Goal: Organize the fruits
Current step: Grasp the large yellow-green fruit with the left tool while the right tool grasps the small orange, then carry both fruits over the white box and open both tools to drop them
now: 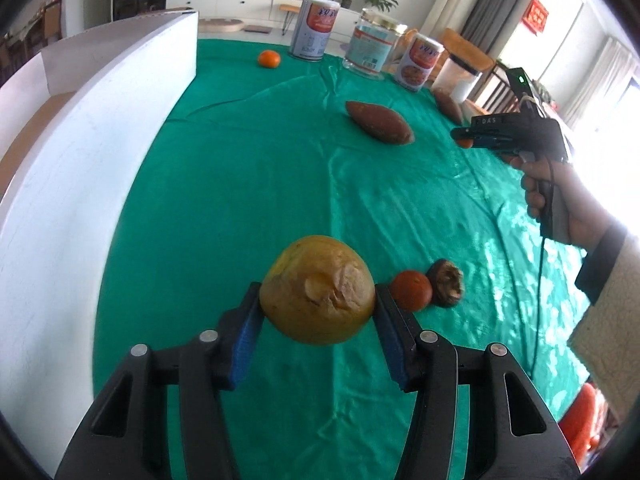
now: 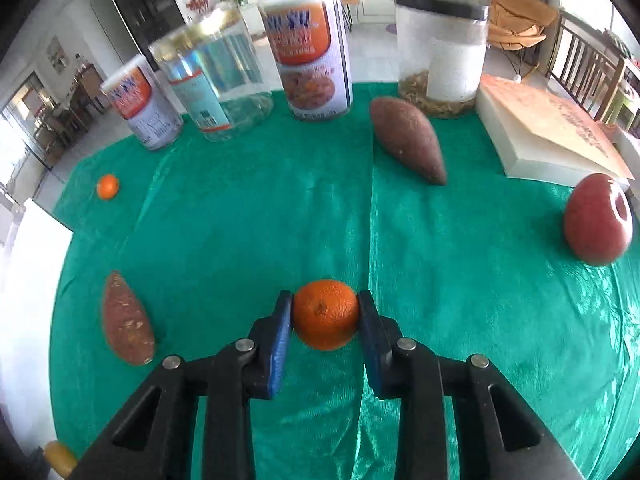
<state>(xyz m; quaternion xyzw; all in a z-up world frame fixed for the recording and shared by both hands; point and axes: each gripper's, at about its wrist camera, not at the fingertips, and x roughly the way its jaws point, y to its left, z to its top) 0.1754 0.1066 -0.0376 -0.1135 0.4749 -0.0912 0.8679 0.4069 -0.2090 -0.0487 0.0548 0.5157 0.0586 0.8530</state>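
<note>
My left gripper (image 1: 318,294) is shut on a yellow fruit (image 1: 320,276) with a brown bruised patch, held above the green cloth (image 1: 260,184). A white box (image 1: 100,128) stands just to its left. In the right wrist view, my right gripper (image 2: 325,304) is shut on an orange tangerine (image 2: 326,316) over the cloth. The left wrist view also shows the right gripper (image 1: 460,136) at the far right in a person's hand (image 1: 560,200), with a bit of orange at its tip.
Another tangerine (image 1: 412,290) and a shrivelled brown fruit (image 1: 446,282) lie right of the yellow fruit. Sweet potatoes (image 2: 408,144) (image 2: 127,318), a small tangerine (image 2: 107,187) and a red apple (image 2: 598,224) lie on the cloth. Cans (image 2: 312,52), jars (image 2: 440,48) and a book (image 2: 552,136) line the far edge.
</note>
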